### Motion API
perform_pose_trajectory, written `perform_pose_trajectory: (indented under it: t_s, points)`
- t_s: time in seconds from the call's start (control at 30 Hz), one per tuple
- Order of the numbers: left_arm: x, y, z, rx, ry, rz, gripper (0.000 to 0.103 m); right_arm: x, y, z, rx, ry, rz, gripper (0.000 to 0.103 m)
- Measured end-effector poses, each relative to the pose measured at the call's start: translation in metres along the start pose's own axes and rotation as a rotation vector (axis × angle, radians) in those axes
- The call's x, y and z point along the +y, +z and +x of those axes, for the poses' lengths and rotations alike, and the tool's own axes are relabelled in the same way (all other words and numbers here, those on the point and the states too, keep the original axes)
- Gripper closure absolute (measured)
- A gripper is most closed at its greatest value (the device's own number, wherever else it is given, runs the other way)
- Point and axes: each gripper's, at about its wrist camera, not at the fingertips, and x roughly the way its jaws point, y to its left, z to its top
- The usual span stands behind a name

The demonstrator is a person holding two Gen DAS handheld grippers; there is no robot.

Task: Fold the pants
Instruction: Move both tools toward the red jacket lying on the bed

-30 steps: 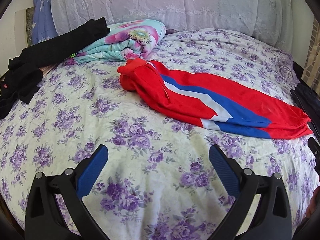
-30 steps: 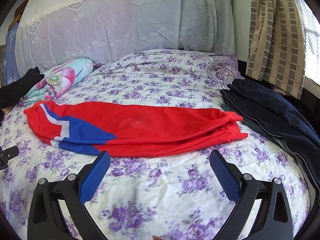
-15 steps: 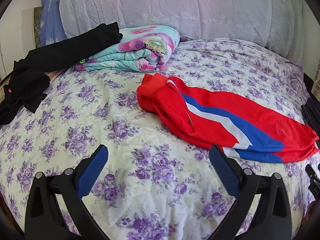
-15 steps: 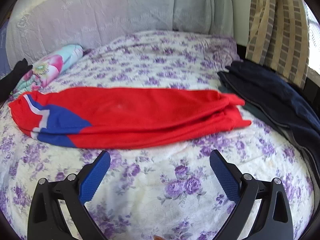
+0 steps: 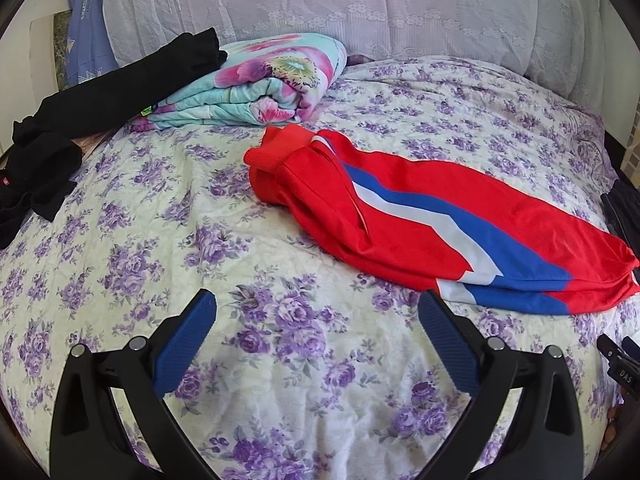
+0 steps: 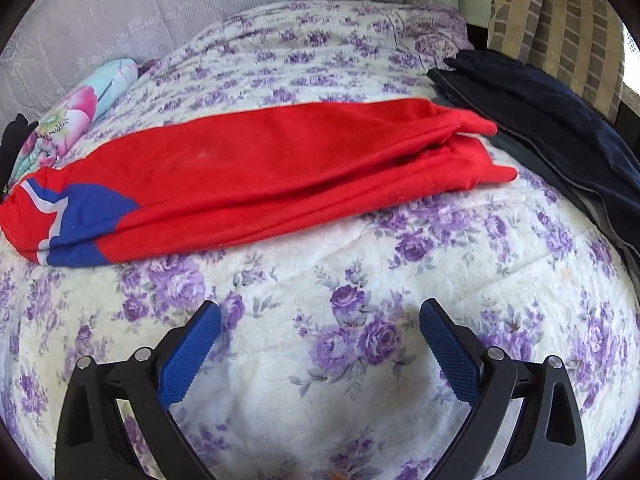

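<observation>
Red pants with a blue and white stripe lie stretched across the floral bed, folded lengthwise. Their waistband points toward the headboard side in the left wrist view; the leg ends lie to the right in the right wrist view, where the red pants fill the middle. My left gripper hovers open over bare sheet, short of the pants. My right gripper is open too, above the sheet in front of the legs. Neither holds anything.
A rolled floral blanket and black clothes lie at the left near the headboard. Dark navy garments are piled at the bed's right edge beside a striped curtain. The other gripper's tip shows at the right.
Both grippers have moved forward and lower toward the pants, which now look larger in both views. The pants have not moved. Both grippers stay open.
</observation>
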Motion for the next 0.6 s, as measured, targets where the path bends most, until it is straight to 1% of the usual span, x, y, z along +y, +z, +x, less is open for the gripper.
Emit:
perform_pose_trajectory:
  t_s: [0.13,0.27,0.3,0.33,0.37,0.43,0.47,0.53,0.6]
  points:
    - [-0.001,-0.001,0.003,0.007,0.006,0.014,0.004,-0.003,-0.001,0.001,0.01,0.029,0.012,0.003]
    - [0.004,0.003,0.006,0.006,0.008,0.022,0.004,-0.004,0.004,-0.004,0.012,0.057,-0.012,0.003]
    - [0.006,0.006,0.007,0.004,0.006,0.026,0.004,-0.006,0.006,-0.01,-0.013,0.073,-0.004,0.003]
    - [0.009,0.009,0.008,0.0,-0.001,0.029,0.004,-0.012,0.008,-0.021,-0.071,0.102,0.022,0.003]
    - [0.013,0.014,0.009,-0.004,-0.009,0.031,0.004,-0.016,0.009,-0.029,-0.109,0.129,0.039,0.003]
    - [0.02,0.026,0.013,-0.018,-0.019,0.031,0.004,-0.025,0.018,-0.043,-0.174,0.204,0.07,0.003]
    - [0.023,0.031,0.016,-0.024,-0.027,0.03,0.004,-0.027,0.022,-0.044,-0.179,0.208,0.072,0.003]
    - [0.029,0.045,0.025,-0.03,-0.06,0.015,0.004,-0.03,0.032,-0.044,-0.184,0.188,0.07,0.003]
    - [0.034,0.056,0.037,-0.013,-0.091,-0.014,0.004,-0.035,0.039,-0.044,-0.195,0.162,0.077,0.003]
